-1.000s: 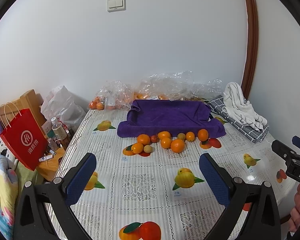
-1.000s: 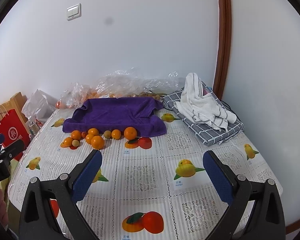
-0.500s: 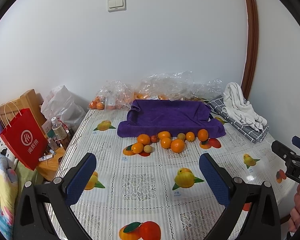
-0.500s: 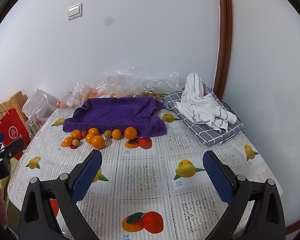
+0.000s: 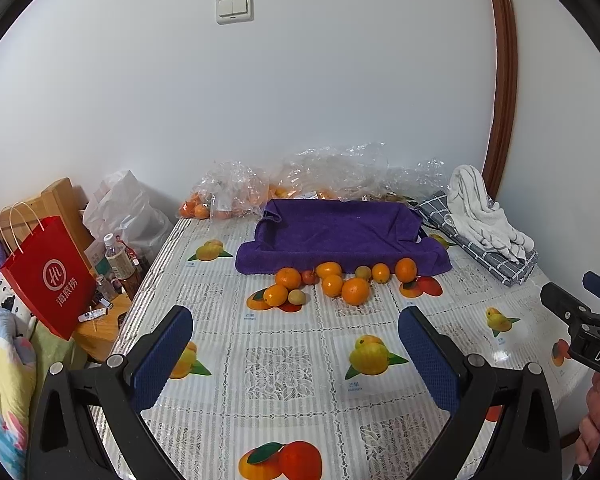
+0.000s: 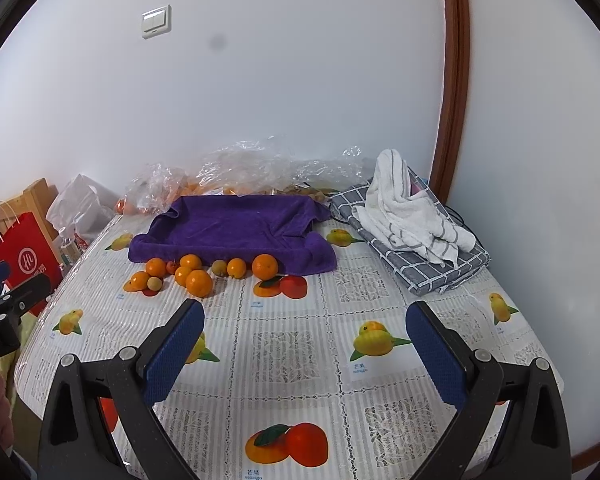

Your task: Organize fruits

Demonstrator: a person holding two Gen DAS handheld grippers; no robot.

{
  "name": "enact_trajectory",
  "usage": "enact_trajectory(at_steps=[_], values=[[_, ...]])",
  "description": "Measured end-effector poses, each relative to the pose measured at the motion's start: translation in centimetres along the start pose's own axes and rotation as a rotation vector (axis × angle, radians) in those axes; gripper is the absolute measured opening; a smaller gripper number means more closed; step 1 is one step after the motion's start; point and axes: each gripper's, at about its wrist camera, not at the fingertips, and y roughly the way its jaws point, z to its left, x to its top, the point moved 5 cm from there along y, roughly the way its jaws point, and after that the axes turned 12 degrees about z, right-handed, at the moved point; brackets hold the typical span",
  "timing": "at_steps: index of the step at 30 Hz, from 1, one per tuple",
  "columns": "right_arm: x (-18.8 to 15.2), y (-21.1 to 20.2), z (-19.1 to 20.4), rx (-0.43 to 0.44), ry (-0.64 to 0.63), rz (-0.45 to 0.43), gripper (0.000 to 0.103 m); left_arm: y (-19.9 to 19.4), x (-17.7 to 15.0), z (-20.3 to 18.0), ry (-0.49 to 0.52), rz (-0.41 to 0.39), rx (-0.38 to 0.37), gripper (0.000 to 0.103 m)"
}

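Both grippers hovered over the desk [image 5: 284, 364], the left gripper [image 5: 296, 356] and the right gripper [image 6: 308, 356] each with fingers spread wide and holding nothing. The fruits [image 5: 332, 280] lay in a loose cluster on the desk, well ahead of both, just in front of the purple towel [image 5: 340, 236]. Clear bags [image 5: 328, 176] sat behind it by the wall.

Oranges [image 5: 198, 210] blurred behind crinkled plastic [image 5: 232, 184]

red paper bag [image 5: 50, 276] | white towel [image 6: 410, 208] | light switch [image 5: 234, 7]
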Motion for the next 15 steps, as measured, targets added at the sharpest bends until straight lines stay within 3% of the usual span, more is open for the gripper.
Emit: enact_trajectory(at_steps=[15], values=[[0.07,0.39,0.50,0.001,-0.009,0.000,0.100,-0.01,0.23,0.19,-0.002,0.000,-0.002,0.103]])
